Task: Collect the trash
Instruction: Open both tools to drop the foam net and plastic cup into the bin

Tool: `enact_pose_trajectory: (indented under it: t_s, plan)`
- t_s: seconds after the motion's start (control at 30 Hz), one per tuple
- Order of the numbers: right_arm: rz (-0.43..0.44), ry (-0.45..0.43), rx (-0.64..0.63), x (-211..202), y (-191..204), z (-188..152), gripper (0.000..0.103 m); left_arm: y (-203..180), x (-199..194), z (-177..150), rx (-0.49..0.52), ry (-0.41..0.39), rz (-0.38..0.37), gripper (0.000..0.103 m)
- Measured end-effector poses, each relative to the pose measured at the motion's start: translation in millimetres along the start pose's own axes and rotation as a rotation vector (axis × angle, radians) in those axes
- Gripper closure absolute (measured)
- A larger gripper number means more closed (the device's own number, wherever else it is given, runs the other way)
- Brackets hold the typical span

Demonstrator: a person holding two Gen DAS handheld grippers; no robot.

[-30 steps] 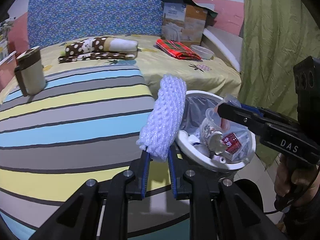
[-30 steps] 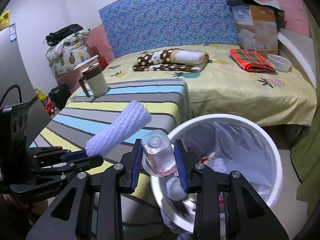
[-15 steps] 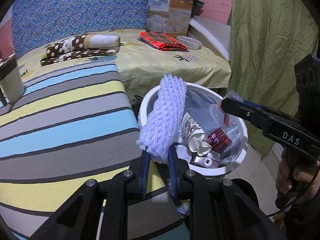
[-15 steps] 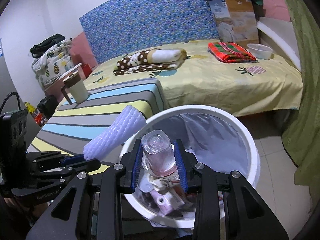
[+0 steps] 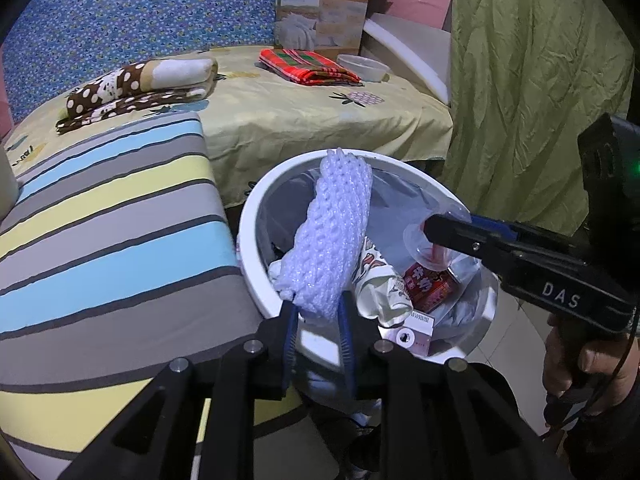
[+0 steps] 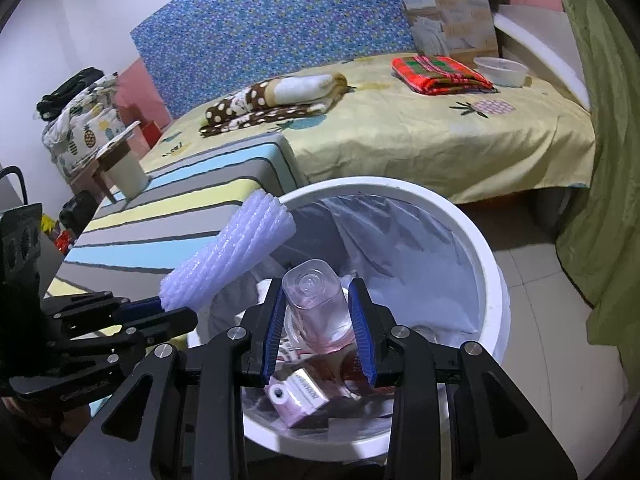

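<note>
My left gripper (image 5: 318, 320) is shut on a white foam net sleeve (image 5: 328, 236) and holds it over the near-left rim of the white trash bin (image 5: 256, 216). The sleeve also shows in the right wrist view (image 6: 232, 260). My right gripper (image 6: 316, 320) is shut on a clear plastic bottle with pink liquid (image 6: 316, 304), held above the bin's opening (image 6: 492, 276). The bottle (image 5: 424, 244) and the right gripper (image 5: 436, 232) show at right in the left wrist view. The bin has a clear liner and holds a red packet (image 5: 430, 288), crumpled paper (image 5: 380, 292) and a pink box (image 6: 300, 400).
A striped table cover (image 5: 104, 220) lies left of the bin. Behind is a yellow bed (image 5: 312, 120) with a dotted blanket (image 5: 140, 84), red cloth (image 5: 308, 64), bowl (image 5: 362, 68) and box (image 5: 320, 16). A green curtain (image 5: 532, 92) hangs right. A cup (image 6: 124, 168) stands on the table.
Both grippers have moved from beside the bin to over it, each still holding its item. The bin now fills the middle of both views.
</note>
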State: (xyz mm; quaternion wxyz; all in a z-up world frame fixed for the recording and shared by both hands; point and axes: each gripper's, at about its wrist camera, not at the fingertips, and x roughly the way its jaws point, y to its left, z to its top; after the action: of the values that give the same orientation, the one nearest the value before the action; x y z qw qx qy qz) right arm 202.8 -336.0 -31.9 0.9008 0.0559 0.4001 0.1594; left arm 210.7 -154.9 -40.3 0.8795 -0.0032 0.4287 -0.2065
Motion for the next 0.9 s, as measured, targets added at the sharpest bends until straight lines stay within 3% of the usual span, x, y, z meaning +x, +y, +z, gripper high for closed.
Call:
enact_pose_trajectory:
  t_s: [0.2,0.4,0.47,0.9]
  plan:
    - [-0.008,0.0,0.004,-3.9,-1.7,-0.3,0.068,-0.7,4.8,1.4,-0.007,-0.008,-0.014,0.067]
    - [-0.005,-0.004,-0.01,-5.4,-1.0,-0.7,0.065,0.1,1.2,0.4,-0.017,-0.019,-0.033,0.061]
    - [-0.004,-0.006,-0.02,-5.8,1.4,-0.2,0.061,0.3,-1.6,-0.3,-0.018,-0.026,-0.035,0.06]
    - [-0.015,-0.025,-0.016,-20.4,3.4,-3.2,0.06,0.5,-17.0,-8.0,-0.026,-0.045,-0.03,0.06]
